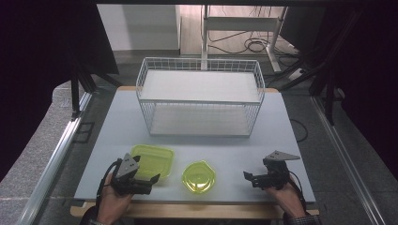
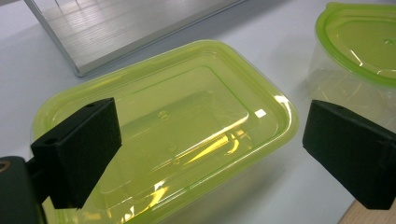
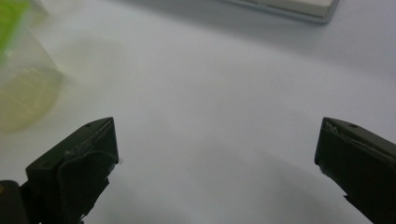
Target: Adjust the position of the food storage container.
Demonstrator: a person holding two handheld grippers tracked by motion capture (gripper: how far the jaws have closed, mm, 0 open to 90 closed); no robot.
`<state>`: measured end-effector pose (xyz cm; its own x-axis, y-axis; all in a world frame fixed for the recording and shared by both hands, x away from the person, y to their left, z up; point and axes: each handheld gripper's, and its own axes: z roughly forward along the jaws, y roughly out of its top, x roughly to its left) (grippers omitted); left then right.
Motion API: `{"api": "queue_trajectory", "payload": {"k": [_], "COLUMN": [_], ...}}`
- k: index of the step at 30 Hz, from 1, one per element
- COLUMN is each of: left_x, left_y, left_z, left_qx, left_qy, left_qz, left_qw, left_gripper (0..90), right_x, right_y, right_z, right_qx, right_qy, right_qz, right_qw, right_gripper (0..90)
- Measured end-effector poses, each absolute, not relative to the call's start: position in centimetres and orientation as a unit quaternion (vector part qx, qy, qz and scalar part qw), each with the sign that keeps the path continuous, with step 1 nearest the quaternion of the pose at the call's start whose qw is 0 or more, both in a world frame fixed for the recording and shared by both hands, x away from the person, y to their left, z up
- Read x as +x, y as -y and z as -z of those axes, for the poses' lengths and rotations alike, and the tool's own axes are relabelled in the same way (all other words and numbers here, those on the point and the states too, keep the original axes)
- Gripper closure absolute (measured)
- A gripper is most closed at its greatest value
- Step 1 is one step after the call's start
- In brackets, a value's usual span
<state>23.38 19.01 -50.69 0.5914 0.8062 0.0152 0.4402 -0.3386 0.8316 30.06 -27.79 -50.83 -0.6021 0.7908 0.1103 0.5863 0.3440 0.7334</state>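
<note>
High view: rectangular green-lidded container [image 1: 152, 160] lower left on grey table [image 1: 281, 136], left gripper [image 1: 143, 183] released over its near edge. Rounded lidded tub [image 1: 199, 176] just right. Right gripper [image 1: 249, 177] released, lower right, over bare table. White wire basket [image 1: 199, 96] behind; tub cut off in left gripper view.

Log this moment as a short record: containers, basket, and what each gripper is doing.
surface: grey table
far item: white wire basket, two levels, standing at the middle back of the table
near left item: rectangular green box, lid on
near middle item: rounded green tub, lid on, apart from the box
left gripper: open, jaws spread either side of the box, not pressing on it
right gripper: open, over bare table to the right of the tub, nothing between the jaws
</note>
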Motion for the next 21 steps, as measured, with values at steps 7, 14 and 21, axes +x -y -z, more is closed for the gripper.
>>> {"api": "queue_trajectory", "payload": {"k": [7,14,21], "left_x": [23.35,23.34,23.3], "left_y": [-18.97,-18.84,-19.01], "left_z": [51.04,51.05,50.98], "left_qx": [0.79,0.797,0.794], "left_qy": [-0.387,-0.384,-0.387], "left_qz": [-0.24,-0.246,-0.254], "left_qw": [0.41,0.396,0.394], "left_gripper": [4.4,5.1,4.8], "right_x": [30.03,30.03,29.88], "right_y": [27.54,27.44,26.92], "right_z": [50.81,50.82,50.5], "right_qx": [0.418,0.421,0.42], "right_qy": [-0.816,-0.816,-0.817], "right_qz": [-0.377,-0.376,-0.374], "right_qw": [0.135,0.125,0.129], "right_gripper": [0.0,0.4,7.4]}}
